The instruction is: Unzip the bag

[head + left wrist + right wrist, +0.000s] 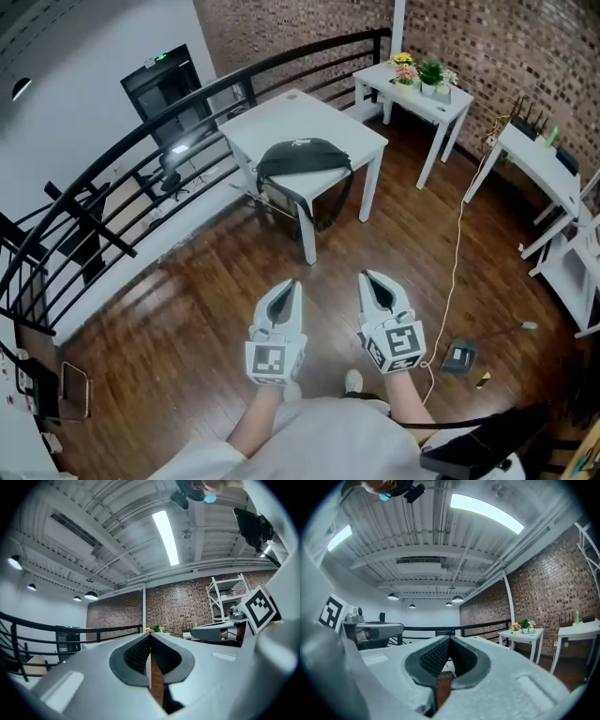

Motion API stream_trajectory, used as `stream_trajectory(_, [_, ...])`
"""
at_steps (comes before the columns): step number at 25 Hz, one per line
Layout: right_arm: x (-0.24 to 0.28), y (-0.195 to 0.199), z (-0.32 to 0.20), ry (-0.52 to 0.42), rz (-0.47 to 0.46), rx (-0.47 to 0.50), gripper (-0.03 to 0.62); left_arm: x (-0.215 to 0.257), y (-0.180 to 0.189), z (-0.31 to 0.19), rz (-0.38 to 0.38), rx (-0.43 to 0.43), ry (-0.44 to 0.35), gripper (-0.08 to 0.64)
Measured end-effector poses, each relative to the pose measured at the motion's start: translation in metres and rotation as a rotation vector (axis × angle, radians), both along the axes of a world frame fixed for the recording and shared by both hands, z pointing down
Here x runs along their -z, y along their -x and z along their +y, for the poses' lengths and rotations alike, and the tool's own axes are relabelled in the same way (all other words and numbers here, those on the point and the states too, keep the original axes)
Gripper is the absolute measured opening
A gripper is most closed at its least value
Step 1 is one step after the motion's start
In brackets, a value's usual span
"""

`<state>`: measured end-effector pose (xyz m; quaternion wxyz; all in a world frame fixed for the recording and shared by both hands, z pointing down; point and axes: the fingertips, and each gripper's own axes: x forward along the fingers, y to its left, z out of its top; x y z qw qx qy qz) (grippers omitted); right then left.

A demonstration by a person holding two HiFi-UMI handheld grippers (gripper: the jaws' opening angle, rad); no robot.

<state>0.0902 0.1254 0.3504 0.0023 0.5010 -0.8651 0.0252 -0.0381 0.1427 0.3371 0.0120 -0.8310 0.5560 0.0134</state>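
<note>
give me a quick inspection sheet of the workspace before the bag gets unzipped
surface: white table, bare apart from the bag
job's things: dark bag at the table's near edge, straps hanging over it; zip too small to judge
clutter: potted plants on a side table; dark box on the wooden floor
grippers: left hand-held gripper and right hand-held gripper both shut, empty, short of the table
cables: white cable trailing across the floor
surroundings: black railing, brick wall

Matt black cloth bag (302,157) on smooth white table (349,132); glossy wood floor (197,281).
</note>
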Motion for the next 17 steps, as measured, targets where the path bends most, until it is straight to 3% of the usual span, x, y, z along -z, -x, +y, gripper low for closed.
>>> stream_trajectory(7, [0.0, 0.039, 0.019, 0.01, 0.035, 0.021, -0.009, -0.004, 0.031, 0.018, 0.024, 0.004, 0.028, 0.018])
stream_trajectory(17, [0.003, 0.053, 0.032, -0.001, 0.067, 0.003, -0.009, -0.003, 0.05, 0.029, 0.049, -0.005, 0.009, 0.018])
